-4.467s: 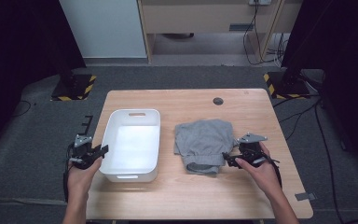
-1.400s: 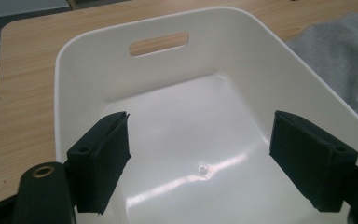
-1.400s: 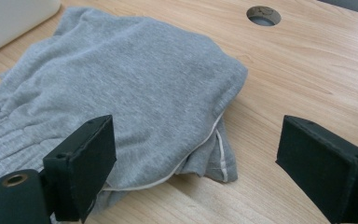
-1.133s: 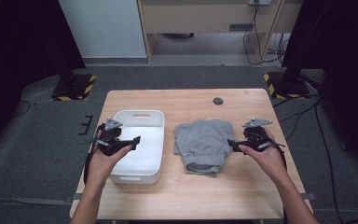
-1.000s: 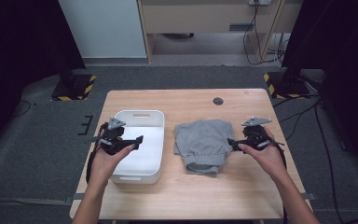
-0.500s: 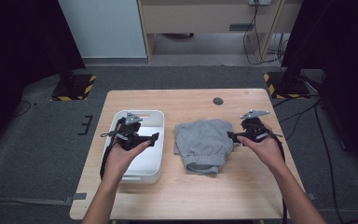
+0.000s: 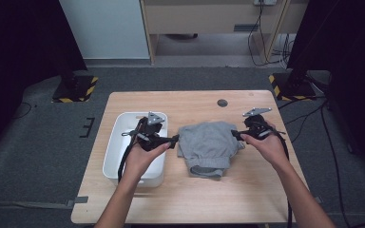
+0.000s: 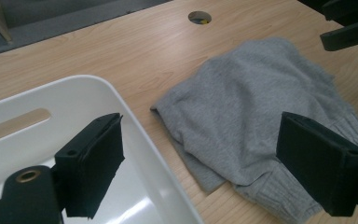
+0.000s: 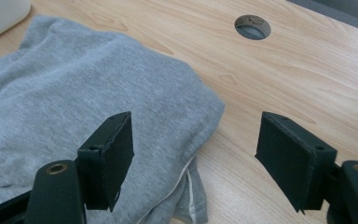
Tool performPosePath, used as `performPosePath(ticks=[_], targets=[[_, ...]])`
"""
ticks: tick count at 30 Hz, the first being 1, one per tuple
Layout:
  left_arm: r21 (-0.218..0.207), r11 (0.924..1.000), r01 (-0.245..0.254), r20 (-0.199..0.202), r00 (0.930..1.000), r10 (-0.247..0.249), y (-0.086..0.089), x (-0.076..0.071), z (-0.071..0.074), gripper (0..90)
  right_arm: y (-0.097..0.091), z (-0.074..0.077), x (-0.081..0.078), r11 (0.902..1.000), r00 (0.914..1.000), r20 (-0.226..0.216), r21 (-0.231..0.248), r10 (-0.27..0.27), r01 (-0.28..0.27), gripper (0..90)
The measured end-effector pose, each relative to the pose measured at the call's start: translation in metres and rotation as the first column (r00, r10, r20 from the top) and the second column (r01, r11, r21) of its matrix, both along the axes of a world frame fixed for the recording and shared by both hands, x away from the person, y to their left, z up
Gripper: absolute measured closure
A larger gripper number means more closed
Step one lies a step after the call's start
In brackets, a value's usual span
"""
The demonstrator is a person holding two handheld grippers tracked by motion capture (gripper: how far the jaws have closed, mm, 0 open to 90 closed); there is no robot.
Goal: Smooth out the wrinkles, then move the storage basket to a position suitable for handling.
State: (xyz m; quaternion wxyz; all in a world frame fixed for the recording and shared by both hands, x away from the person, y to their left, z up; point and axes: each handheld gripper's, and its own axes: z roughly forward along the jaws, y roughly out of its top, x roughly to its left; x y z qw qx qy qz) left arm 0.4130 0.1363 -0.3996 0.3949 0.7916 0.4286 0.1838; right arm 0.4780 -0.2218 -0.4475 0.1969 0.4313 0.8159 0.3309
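Observation:
A crumpled grey garment [image 7: 209,145] lies on the wooden table [image 7: 195,102], right of a white bin [image 7: 110,152]. My left gripper [image 7: 175,139] hovers open over the bin's right rim [image 8: 135,140], its jaws pointing at the garment's left edge [image 8: 251,112]. The left gripper [image 8: 209,154] has nothing between its pads. My right gripper [image 7: 234,135] is at the garment's right edge. Its jaws have just been closing a little but still stand open. In the right gripper view, the right gripper [image 9: 196,154] straddles the garment's edge [image 9: 88,98] without pressing it.
A round cable hole [image 7: 222,102] sits in the table behind the garment, also seen as a hole [image 9: 252,26] ahead of the right gripper. The bin holds nothing visible. Dark stands with yellow-black bases [image 7: 73,90] flank the table on the floor.
The left hand has travelled right across the bin to its right rim, toward the garment. The right hand has crept slightly toward the garment's right edge.

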Motion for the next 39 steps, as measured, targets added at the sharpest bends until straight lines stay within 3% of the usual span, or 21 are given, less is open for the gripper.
performPosePath(ticks=[14,27,39], targets=[[-0.008,0.999,0.044,-0.008,0.999,-0.044,-0.036,0.004,-0.003,13.8,-0.002,-0.003,0.011,0.9998,0.9998,-0.014,-0.006,-0.017,0.017,28.7],[-0.016,0.9956,0.092,-0.009,0.9957,-0.092,-0.082,0.009,-0.015,13.2,-0.014,-0.013,0.024,0.998,0.998,-0.012,-0.013,-0.062,0.062,40.3],[0.015,0.9945,0.104,-0.004,0.9946,-0.104,-0.112,0.011,-0.032,12.8,-0.001,-0.023,0.032,0.9978,0.9977,-0.033,0.025,-0.06,0.061,32.8]])
